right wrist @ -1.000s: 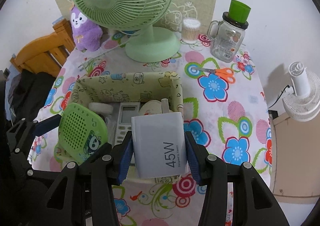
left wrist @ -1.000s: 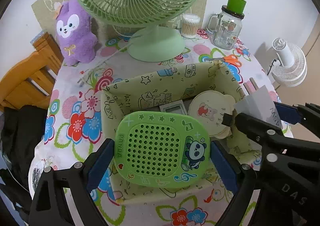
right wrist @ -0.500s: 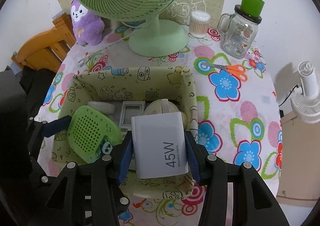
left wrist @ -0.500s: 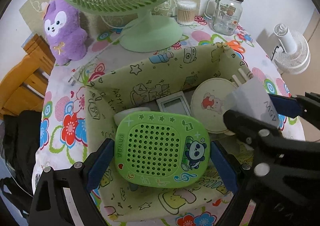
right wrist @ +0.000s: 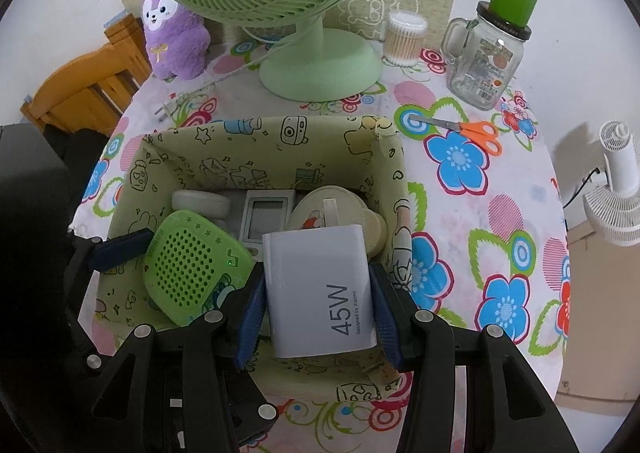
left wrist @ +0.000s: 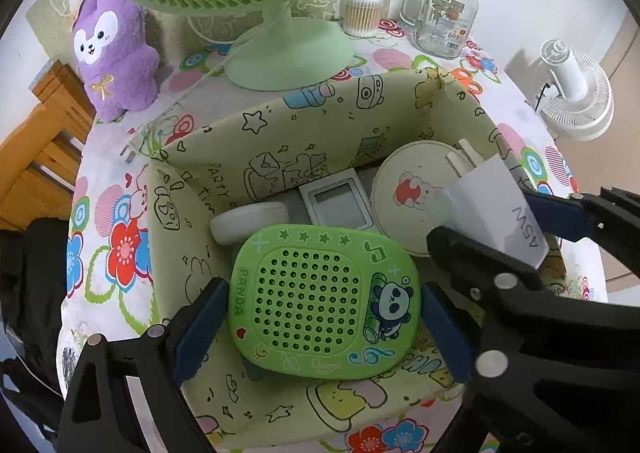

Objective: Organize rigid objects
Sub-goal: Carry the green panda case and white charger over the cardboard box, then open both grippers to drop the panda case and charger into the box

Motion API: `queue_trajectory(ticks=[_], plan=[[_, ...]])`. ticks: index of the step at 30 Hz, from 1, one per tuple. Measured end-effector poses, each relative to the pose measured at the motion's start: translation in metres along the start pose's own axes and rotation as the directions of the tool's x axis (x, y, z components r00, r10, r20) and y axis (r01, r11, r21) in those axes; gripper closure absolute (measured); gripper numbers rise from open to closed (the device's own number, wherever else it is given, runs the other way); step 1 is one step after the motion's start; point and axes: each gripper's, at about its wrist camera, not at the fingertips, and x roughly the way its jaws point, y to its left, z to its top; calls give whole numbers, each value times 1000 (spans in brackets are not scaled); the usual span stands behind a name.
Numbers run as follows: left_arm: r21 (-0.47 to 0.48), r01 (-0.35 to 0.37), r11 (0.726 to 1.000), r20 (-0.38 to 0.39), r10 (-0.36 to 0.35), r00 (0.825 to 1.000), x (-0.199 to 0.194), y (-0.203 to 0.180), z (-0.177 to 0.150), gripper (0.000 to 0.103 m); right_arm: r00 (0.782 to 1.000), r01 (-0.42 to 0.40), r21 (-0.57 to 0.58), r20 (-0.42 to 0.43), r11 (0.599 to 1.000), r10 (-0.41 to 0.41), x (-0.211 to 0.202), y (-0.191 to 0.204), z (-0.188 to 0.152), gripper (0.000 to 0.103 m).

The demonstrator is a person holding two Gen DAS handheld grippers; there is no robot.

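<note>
My left gripper (left wrist: pixel 320 317) is shut on a green panda speaker (left wrist: pixel 324 299), held over the near left of a pale green fabric storage box (left wrist: pixel 280 133). The right gripper (right wrist: pixel 318 293) is shut on a white 45W charger (right wrist: pixel 320 289), low over the box's near right side (right wrist: pixel 396 181). Each wrist view catches the other hand's load: the charger (left wrist: pixel 496 205) at right, the speaker (right wrist: pixel 192 265) at left. Inside the box lie a round cream case (left wrist: pixel 412 193), a small grey screen device (left wrist: pixel 336 199) and a white oval case (left wrist: pixel 250 221).
The box stands on a flower-print tablecloth (right wrist: pixel 480 213). Behind it are a green desk fan (right wrist: pixel 320 65), a purple plush toy (right wrist: pixel 172 33), a cotton-swab tub (right wrist: pixel 404 39) and a glass mug jar with a green lid (right wrist: pixel 488 53). Orange scissors (right wrist: pixel 472 131) lie at right. A wooden chair (right wrist: pixel 80 93) is at left.
Both grippers have sunk toward the box with their loads still held. The speaker and the charger now sit lower, within the box's opening, and the box fills more of each view.
</note>
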Motion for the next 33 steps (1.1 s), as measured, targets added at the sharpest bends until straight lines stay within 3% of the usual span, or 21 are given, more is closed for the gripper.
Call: queue_trajectory(ticks=[11, 15, 16, 33], plan=[[11, -18, 1000, 32, 18, 999, -12, 3, -5, 7, 998, -41, 26, -38, 999, 42, 10, 5, 3, 49], [-12, -2, 1000, 37, 2, 999, -14, 9, -4, 7, 1000, -8, -1, 17, 1000, 8, -1, 10, 6, 25], [-16, 1, 1000, 36, 0, 999, -14, 9, -3, 7, 1000, 1, -7, 27, 1000, -1, -4, 11, 7, 24], [34, 19, 999, 56, -21, 998, -18, -8, 1, 0, 996, 59, 65, 63, 996, -63, -29, -13, -5, 18]])
